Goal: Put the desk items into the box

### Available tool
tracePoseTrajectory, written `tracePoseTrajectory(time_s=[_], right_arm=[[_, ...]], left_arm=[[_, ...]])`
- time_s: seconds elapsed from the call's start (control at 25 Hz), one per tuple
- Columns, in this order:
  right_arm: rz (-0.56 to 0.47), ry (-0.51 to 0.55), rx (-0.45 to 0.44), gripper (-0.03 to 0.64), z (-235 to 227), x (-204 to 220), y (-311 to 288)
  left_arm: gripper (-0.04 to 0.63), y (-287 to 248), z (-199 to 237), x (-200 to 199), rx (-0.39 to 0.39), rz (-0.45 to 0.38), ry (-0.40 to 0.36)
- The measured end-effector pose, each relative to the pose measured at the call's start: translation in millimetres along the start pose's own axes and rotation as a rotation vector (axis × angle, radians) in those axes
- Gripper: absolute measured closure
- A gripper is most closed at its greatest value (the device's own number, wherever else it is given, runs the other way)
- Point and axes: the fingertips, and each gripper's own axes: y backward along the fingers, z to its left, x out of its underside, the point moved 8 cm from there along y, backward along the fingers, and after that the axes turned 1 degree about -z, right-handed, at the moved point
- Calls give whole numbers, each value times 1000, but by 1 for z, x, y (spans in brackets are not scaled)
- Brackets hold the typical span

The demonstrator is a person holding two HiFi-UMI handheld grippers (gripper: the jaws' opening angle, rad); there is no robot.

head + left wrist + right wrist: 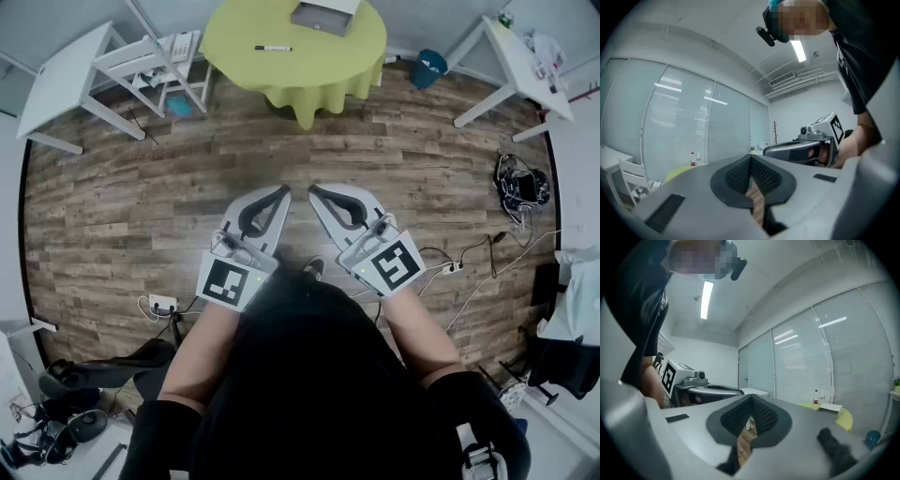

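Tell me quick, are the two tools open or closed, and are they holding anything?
Left tool: closed, holding nothing.
Right tool: closed, holding nothing.

A white chair (141,61) and white desk (58,82) are pictured left of the green-clothed round table (328,67); a teal object (429,67) is seen right of it.

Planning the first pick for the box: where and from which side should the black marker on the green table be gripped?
I'd grip the marker at mid-barrel, coming straight down from above, jaws spanning its thin width. It lies flat on the green table, long axis left-right in the head view, bare cloth along both long sides. The cap end is too small to tell.
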Motion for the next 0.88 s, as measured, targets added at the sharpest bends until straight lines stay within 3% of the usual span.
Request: tracePoseTrajectory(time_s=[0.48, 0.88], right_arm=[[4, -23, 17, 600, -1, -1, -19], [39, -21, 38, 600, -15, -4, -75]], left_arm=[[583, 3, 20, -1, -1, -3, 0], [583, -5, 78, -1, 42, -1, 13]])
